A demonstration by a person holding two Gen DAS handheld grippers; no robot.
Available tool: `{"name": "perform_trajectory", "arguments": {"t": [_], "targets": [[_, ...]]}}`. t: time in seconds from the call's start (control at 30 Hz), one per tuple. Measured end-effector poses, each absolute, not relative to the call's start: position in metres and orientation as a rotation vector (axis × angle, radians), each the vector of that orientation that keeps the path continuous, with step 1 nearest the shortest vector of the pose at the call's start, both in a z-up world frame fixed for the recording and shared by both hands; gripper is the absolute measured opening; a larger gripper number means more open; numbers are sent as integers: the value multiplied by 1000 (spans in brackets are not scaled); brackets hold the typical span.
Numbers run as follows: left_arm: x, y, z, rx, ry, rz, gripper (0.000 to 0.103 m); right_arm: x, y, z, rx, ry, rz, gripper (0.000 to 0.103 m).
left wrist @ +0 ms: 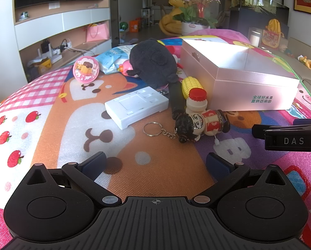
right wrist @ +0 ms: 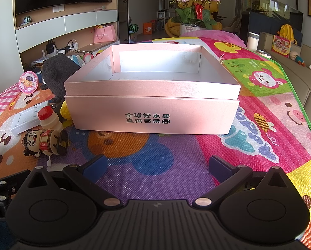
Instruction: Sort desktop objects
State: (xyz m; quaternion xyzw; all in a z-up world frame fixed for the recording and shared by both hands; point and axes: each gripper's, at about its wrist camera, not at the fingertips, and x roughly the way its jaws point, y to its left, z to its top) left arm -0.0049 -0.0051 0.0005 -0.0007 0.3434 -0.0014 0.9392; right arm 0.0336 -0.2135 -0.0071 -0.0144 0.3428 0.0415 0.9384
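I hold both sets of fingers spread wide and empty, low over the colourful cartoon foam mat [right wrist: 155, 166] that covers the desk, so either can close on whatever I choose first. My left fingers [left wrist: 155, 164] point at the clutter, my right fingers [right wrist: 156, 165] at the bin, which I judge suits a pick-and-drop split.

Just ahead of my left fingers lies the painted opera-face figurine keychain [left wrist: 201, 123] with its metal ring [left wrist: 152, 128] flat on the mat and turned toward me. It is the nearest and least hemmed-in thing, so I would start there. Touching it from behind stands the small cream bottle with a red cap [left wrist: 196, 101]. To its left lies the flat white plastic panel [left wrist: 136, 106], and behind the bottle the yellow toy corn [left wrist: 191, 85] is wedged against the box wall.

Further off, the black plush toy [left wrist: 153, 62] sprawls over the corn's end and hides other bits. The round pink badge [left wrist: 86, 69] and a pale blue packet [left wrist: 113, 59] sit beyond.

Straight ahead of my right fingers the open pink cardboard box [right wrist: 153, 114] looks empty, its near wall the lip I must clear.
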Motion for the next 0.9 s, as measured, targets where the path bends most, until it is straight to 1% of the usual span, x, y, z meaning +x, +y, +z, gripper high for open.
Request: {"name": "perform_trajectory", "arguments": {"t": [0.9], "targets": [[0,-5,-2,3,702,-6,103,34,-214,-7,-30,700,85,103]]}}
